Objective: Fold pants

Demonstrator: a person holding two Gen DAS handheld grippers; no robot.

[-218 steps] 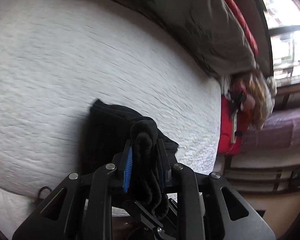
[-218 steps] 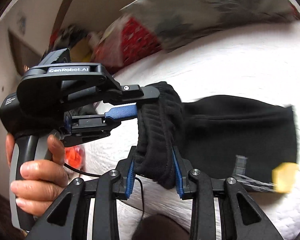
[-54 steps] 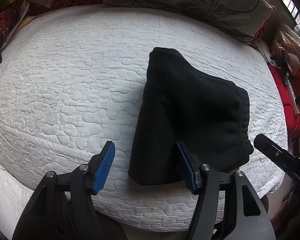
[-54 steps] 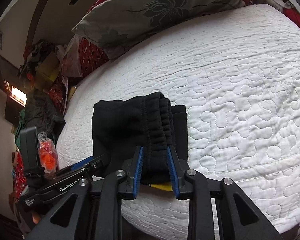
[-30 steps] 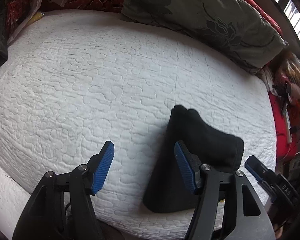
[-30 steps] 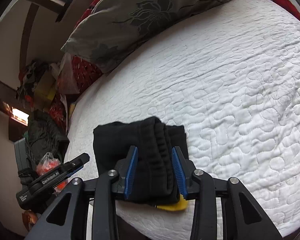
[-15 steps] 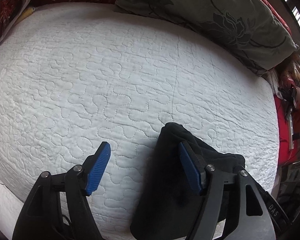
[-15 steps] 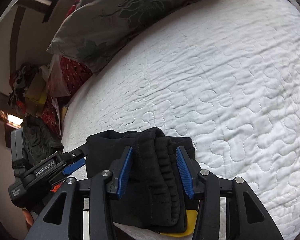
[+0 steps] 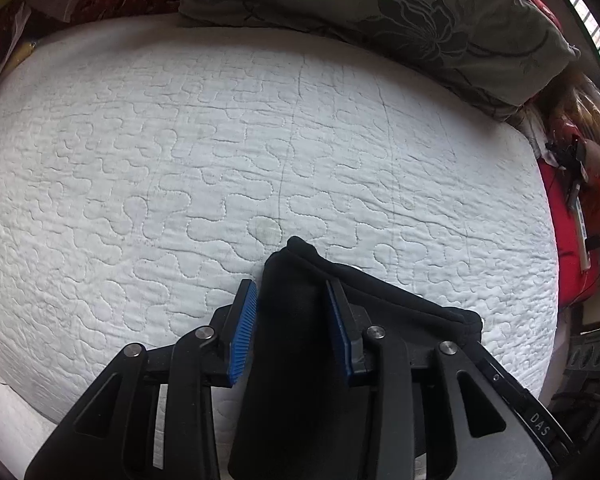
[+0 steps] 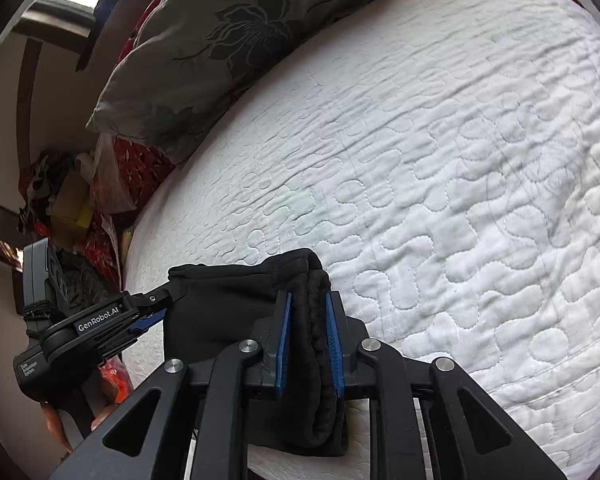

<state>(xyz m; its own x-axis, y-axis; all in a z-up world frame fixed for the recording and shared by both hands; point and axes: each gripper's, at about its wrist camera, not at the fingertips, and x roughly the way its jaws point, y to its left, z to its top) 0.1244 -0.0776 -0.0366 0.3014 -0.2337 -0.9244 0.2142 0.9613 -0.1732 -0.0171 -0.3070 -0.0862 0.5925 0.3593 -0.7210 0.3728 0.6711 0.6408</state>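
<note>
Lying near the front edge of the white quilted bed (image 9: 180,168), already folded down to a compact bundle: the black pants (image 9: 300,360). Closing in from both ends, jaws having just been narrowing on each side, with cloth between them in both views. Pinching the ribbed waistband stack, the right gripper (image 10: 308,344), blue pads pressed against the thick layers. Straddling the opposite folded edge, the left gripper (image 9: 292,328), pads flanking the fabric closely, though whether truly squeezing or merely brushing it being hard to tell. Probably gathering for one more fold or a lift, so taking every layer at once, not just the top one, being the thing to get right. Keeping both grips level and rising together, avoiding a sagging middle. Steering clear of the grey floral pillow (image 9: 400,12) at the back.
</note>
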